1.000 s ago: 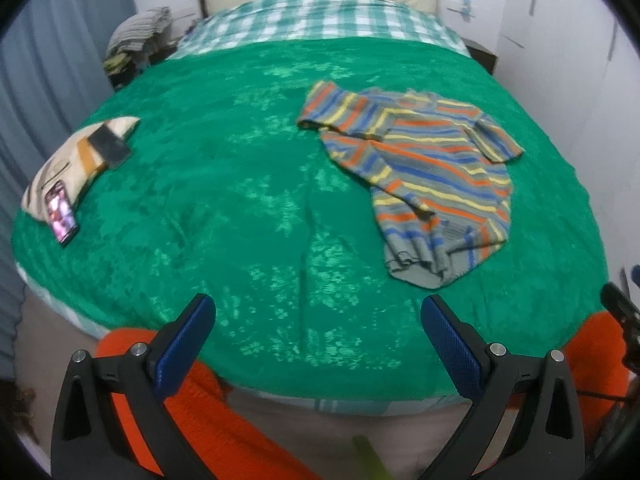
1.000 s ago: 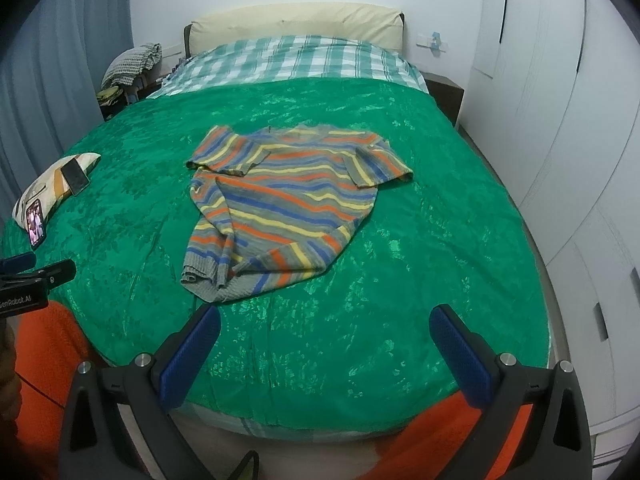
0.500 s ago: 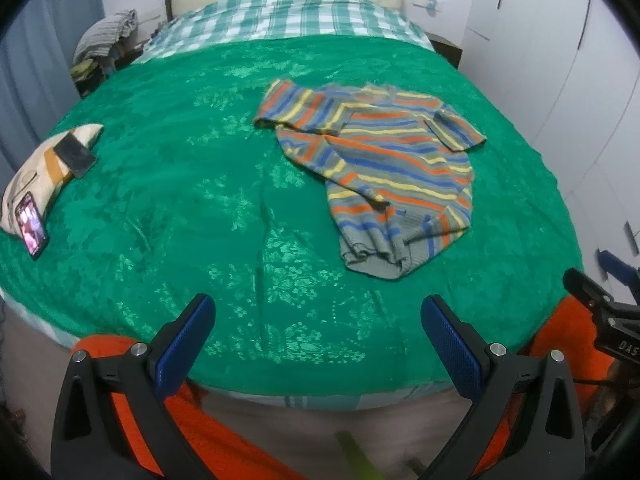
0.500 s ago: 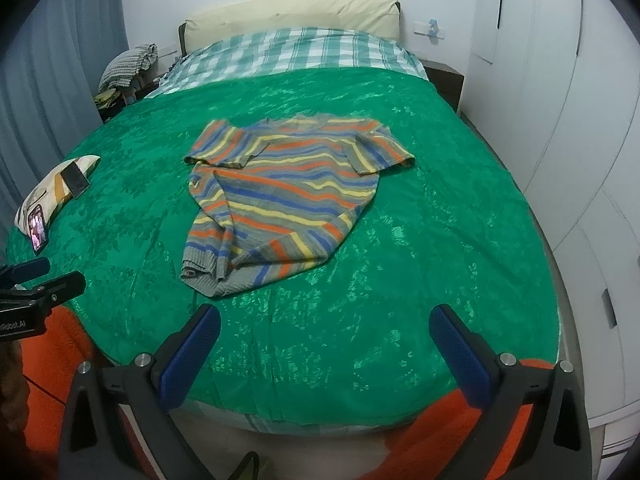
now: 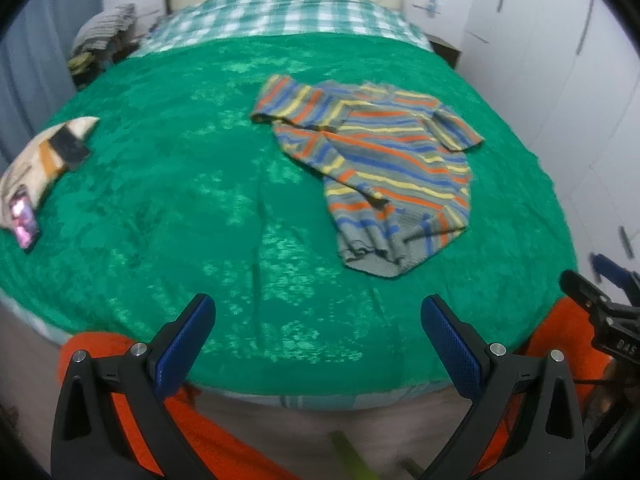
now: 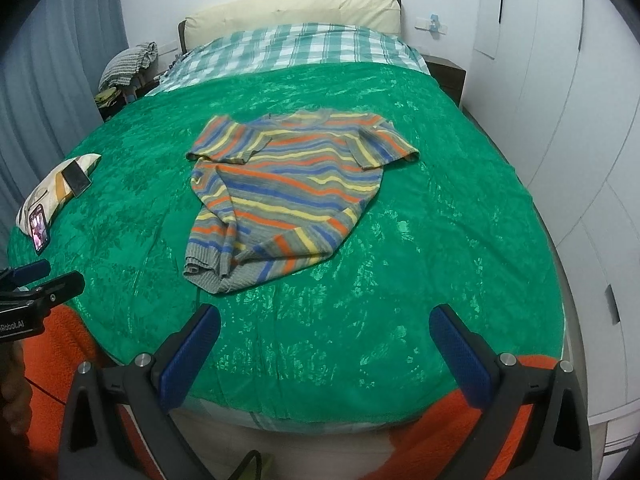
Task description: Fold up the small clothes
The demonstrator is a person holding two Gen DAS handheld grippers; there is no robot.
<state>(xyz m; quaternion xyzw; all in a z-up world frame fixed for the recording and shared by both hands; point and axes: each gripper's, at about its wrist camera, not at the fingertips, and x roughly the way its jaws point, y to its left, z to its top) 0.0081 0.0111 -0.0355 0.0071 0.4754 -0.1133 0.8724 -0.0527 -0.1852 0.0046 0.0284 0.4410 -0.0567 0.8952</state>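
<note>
A small striped sweater [image 5: 384, 168] in grey, orange, blue and yellow lies spread on the green bedspread [image 5: 208, 184], right of centre, its hem rumpled toward me. It also shows in the right wrist view [image 6: 288, 192], left of centre. My left gripper [image 5: 318, 344] is open and empty over the bed's near edge, well short of the sweater. My right gripper [image 6: 326, 350] is open and empty, also at the near edge, below the sweater's hem.
A small pillow [image 5: 44, 156] with a dark phone and a lit phone [image 5: 24, 220] lies at the bed's left edge. Orange fabric [image 6: 52, 360] hangs at the near edge. White wardrobe doors [image 6: 560, 120] stand on the right. A checked sheet and headboard are far back.
Both views have shifted: the left wrist camera has swung so the sweater sits nearer centre, and the right gripper has come slightly closer to the bed. Both grippers stayed open.
</note>
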